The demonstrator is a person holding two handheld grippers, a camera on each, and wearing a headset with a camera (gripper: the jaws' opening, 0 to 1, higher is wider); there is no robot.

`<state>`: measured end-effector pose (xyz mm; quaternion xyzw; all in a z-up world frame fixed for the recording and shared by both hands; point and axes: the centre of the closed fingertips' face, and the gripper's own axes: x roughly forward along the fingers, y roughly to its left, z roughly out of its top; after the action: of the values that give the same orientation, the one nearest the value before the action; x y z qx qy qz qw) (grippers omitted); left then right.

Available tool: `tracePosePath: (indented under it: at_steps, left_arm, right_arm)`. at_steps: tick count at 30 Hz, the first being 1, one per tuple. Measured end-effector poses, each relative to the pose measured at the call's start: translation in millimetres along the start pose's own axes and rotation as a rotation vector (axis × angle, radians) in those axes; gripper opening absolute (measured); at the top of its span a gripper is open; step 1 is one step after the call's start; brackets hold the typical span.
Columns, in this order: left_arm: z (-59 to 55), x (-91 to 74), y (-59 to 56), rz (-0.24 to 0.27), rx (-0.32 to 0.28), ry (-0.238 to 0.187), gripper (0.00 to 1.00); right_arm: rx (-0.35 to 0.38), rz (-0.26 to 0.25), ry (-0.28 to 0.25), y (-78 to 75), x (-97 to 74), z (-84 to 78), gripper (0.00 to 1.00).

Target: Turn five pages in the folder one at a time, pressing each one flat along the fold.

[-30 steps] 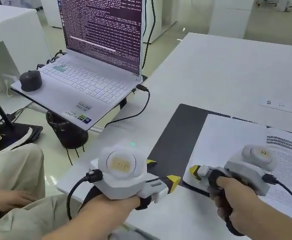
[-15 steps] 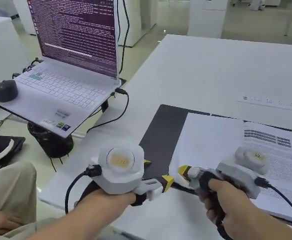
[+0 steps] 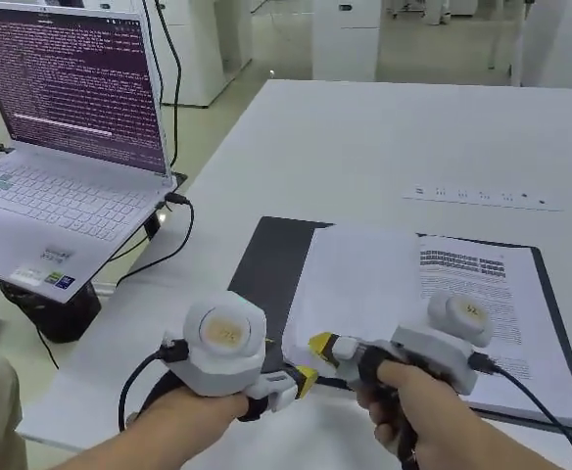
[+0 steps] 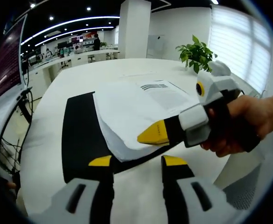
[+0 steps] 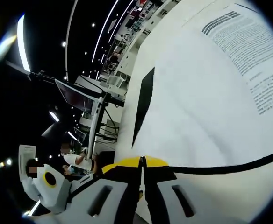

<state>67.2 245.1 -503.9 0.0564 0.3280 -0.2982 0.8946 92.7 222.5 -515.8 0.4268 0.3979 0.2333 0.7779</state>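
Observation:
A black folder [image 3: 266, 264] lies open on the white table. A blank white page [image 3: 364, 284] bows up over the folder's left half, and a printed page [image 3: 482, 294] lies flat on the right. My right gripper [image 3: 320, 345] is shut, its yellow tips at the blank page's near left corner, which stands a little off the folder. In its own view the right gripper [image 5: 141, 161] has its jaws closed at the edge of the page [image 5: 197, 102]. My left gripper [image 3: 304, 377] stands open just before the folder's near edge. Its own view shows the left gripper [image 4: 137, 161] holding nothing, the right gripper [image 4: 153, 134] just beyond it.
An open laptop [image 3: 61, 147] on a stand sits to the left, off the table, with a cable [image 3: 168, 250] hanging by the table's left edge. A thin white strip [image 3: 482, 196] lies beyond the folder. A potted plant [image 4: 197, 53] stands at the far end.
The head camera has swung to the right, so the laptop slid left in the picture. Both grippers and the bowed page keep nearly the same places by the folder.

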Motion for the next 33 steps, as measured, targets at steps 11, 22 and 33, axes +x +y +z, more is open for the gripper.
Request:
tracePosePath:
  at_steps: [11, 22, 33]
  left_arm:
    - [4.2, 1.2, 6.6, 0.025, 0.010, -0.029, 0.38]
    - [15.9, 49.5, -0.8, 0.039, 0.064, -0.050, 0.30]
    - [-3.0, 69.8, 10.0, 0.111, 0.022, -0.003, 0.24]
  right_arm:
    - [-0.020, 0.047, -0.017, 16.1, -3.4, 10.0, 0.00]
    - [-0.088, -0.005, -0.180, -15.5, -32.8, 80.1, 0.00]
    - [-0.245, -0.095, -0.321, -63.9, -55.9, 138.0, 0.00]
